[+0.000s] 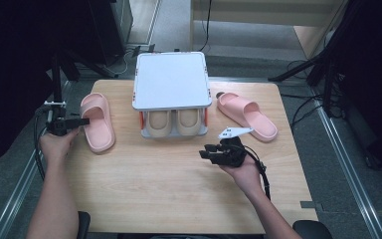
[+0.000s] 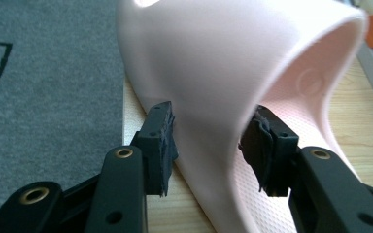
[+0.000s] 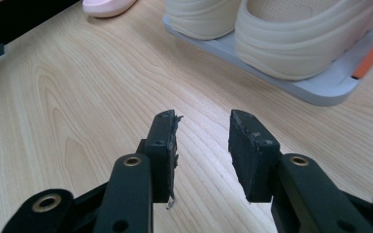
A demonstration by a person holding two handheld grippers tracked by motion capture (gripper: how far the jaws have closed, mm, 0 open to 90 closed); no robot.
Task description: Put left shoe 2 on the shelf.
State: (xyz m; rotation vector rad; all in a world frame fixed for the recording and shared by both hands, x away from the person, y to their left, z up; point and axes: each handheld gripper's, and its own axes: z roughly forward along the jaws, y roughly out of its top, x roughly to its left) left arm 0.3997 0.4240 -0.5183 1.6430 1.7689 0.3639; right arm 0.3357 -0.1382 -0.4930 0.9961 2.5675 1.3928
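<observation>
Grey carpet floor (image 1: 179, 25); wooden table (image 1: 169, 199); dark stands, perhaps tripods (image 1: 323, 64), at sides.

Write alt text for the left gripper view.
The left gripper's two black jaws straddle the strap of a pink slipper lying at the edge of a wooden table, one inside the strap and one outside, with slight gaps beside the pads. Grey floor shows at left.

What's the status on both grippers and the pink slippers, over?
Left gripper jaws straddle the strap of the left pink foam slipper, pads not pressing. Right gripper open, empty over the wooden table. Nothing in the way.
</observation>
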